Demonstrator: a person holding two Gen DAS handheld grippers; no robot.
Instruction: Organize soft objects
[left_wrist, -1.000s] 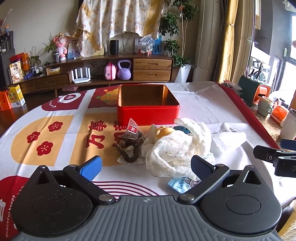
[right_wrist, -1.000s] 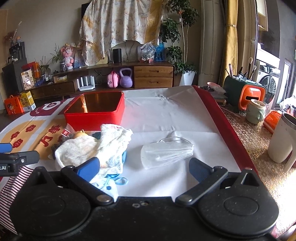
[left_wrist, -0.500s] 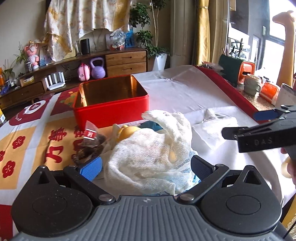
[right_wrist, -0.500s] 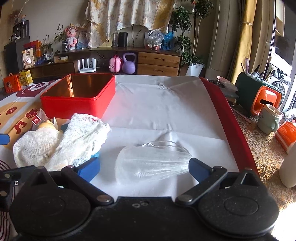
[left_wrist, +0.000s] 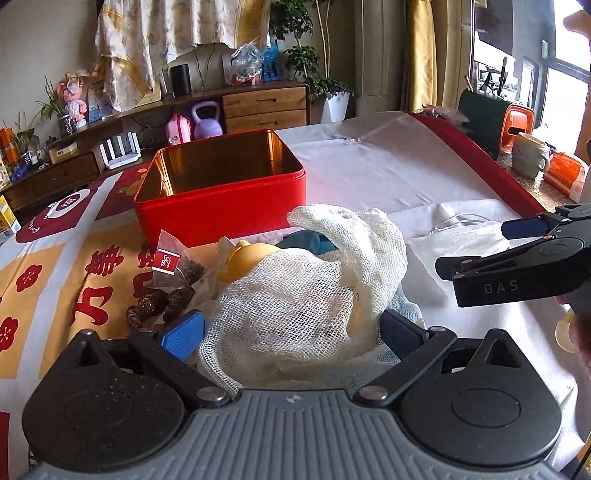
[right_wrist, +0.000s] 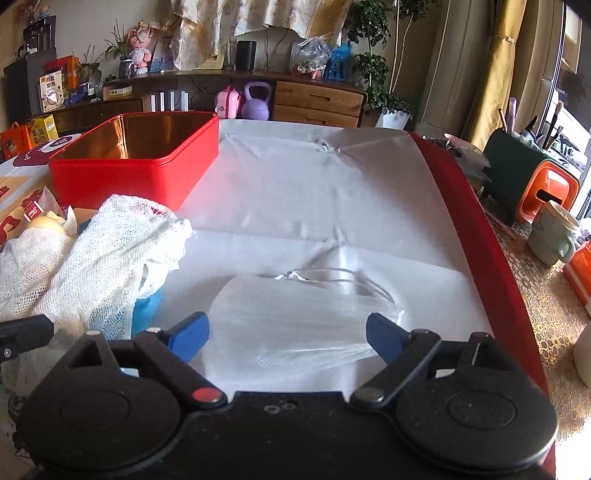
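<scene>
A white mesh cloth (left_wrist: 306, 295) is heaped over a yellow toy (left_wrist: 247, 254) and a blue item (left_wrist: 310, 240). My left gripper (left_wrist: 291, 332) is open, with the near end of this cloth between its blue pads. A white face mask (right_wrist: 295, 314) lies flat on the white tablecloth. My right gripper (right_wrist: 286, 332) straddles it; its jaws are closing but the pads are not seen pressing it. The left wrist view shows the right gripper (left_wrist: 472, 247) from the side, over the mask (left_wrist: 458, 243). An open red tin box (left_wrist: 221, 214) stands behind the pile.
A tea bag (left_wrist: 173, 262) and a brown beaded ring (left_wrist: 159, 306) lie left of the cloth. The table's red edge (right_wrist: 480, 240) runs along the right. Beyond it stand a mug (right_wrist: 554, 236) and a green and orange holder (right_wrist: 524, 184).
Both grippers moved forward and down. The mesh cloth now lies between the left pads and the mask between the right pads. The right jaws have narrowed a little.
</scene>
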